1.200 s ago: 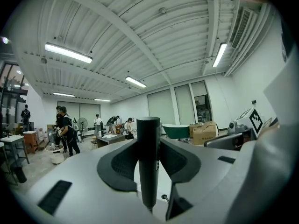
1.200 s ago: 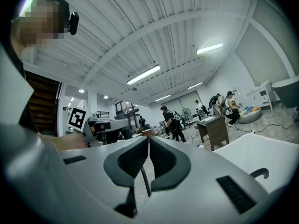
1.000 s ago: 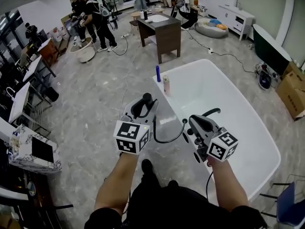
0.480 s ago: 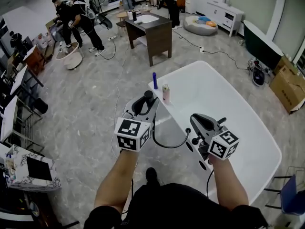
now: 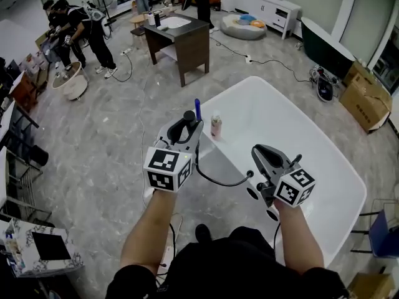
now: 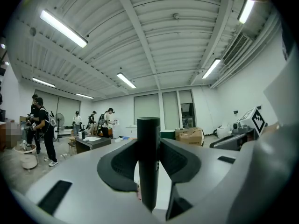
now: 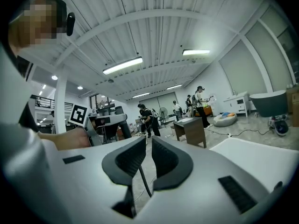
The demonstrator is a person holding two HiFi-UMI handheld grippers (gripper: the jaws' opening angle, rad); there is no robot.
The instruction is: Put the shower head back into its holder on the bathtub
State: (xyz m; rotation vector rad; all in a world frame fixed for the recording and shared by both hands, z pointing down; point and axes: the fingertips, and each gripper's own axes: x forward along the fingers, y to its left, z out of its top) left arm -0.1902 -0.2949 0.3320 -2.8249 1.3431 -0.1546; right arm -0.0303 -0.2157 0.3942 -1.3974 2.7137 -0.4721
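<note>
My left gripper [image 5: 187, 127] is shut on the black shower head handle [image 5: 189, 116], which stands upright between its pads [image 6: 122, 161]. In the left gripper view the handle [image 6: 148, 139] fills the gap. A thin black hose [image 5: 219, 183] sags from it across to my right gripper [image 5: 264, 154], which hovers over the near rim of the white bathtub [image 5: 312, 142]. The right jaws stand a little apart. The hose [image 7: 145, 185] shows low in their gap, and I see neither pad pressing on it. Dark round fittings [image 5: 253, 193] sit on the rim by the right gripper.
A blue bottle [image 5: 197, 108] and a pink bottle [image 5: 216, 126] stand on the tub's far-left rim. A dark desk [image 5: 181, 39] and several people [image 5: 81, 27] are behind, cardboard boxes [image 5: 365, 98] at the right, and a blue chair [image 5: 381, 234] at the near right.
Both grippers have travelled along the tub's left rim with the shower head and now sit closer to the two bottles. The hose still hangs between them.
</note>
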